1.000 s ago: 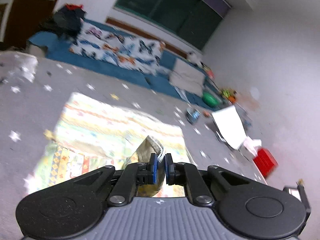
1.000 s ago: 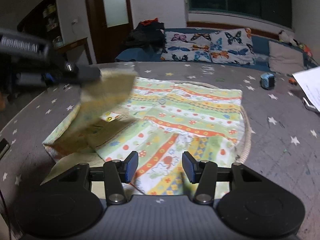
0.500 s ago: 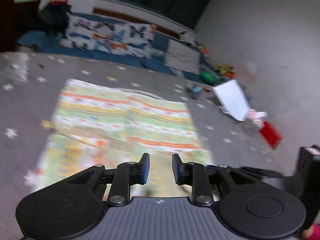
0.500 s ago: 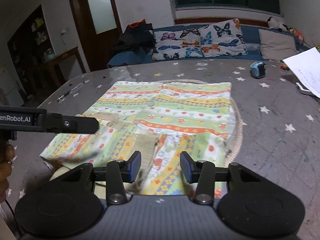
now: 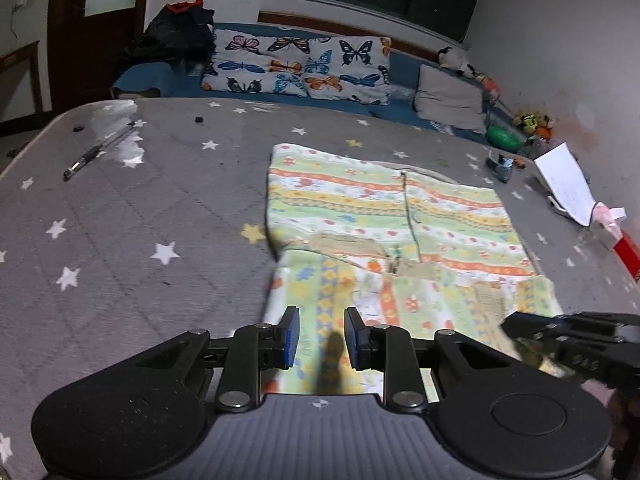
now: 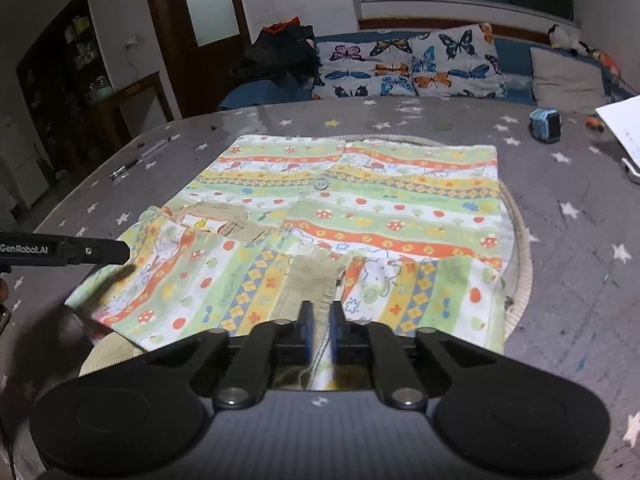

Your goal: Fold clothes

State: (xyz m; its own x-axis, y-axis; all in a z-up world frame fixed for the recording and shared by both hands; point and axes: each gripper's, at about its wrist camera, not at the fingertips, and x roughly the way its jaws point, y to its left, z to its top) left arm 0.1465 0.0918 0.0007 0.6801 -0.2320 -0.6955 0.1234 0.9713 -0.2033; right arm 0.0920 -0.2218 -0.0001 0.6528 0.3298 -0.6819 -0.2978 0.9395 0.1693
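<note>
A striped, patterned child's garment [image 5: 392, 240] lies flat on the grey star-print bed cover [image 5: 140, 216], its near part folded up over the far part. My left gripper [image 5: 322, 336] is open and empty over the garment's near left edge. My right gripper [image 6: 320, 332] is shut on the garment's near edge, by a beige ribbed cuff [image 6: 312, 280]. The garment fills the middle of the right wrist view [image 6: 360, 208]. The right gripper's fingers show at the lower right of the left wrist view [image 5: 568, 336]. The left gripper's arm [image 6: 64, 250] enters from the left.
A pen [image 5: 96, 152] lies on the cover at the left. Butterfly pillows [image 5: 300, 64], a grey pillow [image 5: 448, 100] and dark clothes [image 5: 176, 36] sit at the back. A small blue object [image 6: 545, 125], white paper [image 5: 566, 184] and a red box [image 5: 628, 252] are at the right.
My left gripper let go of the folded cloth, opened and swung left. My right gripper closed on the garment's near edge.
</note>
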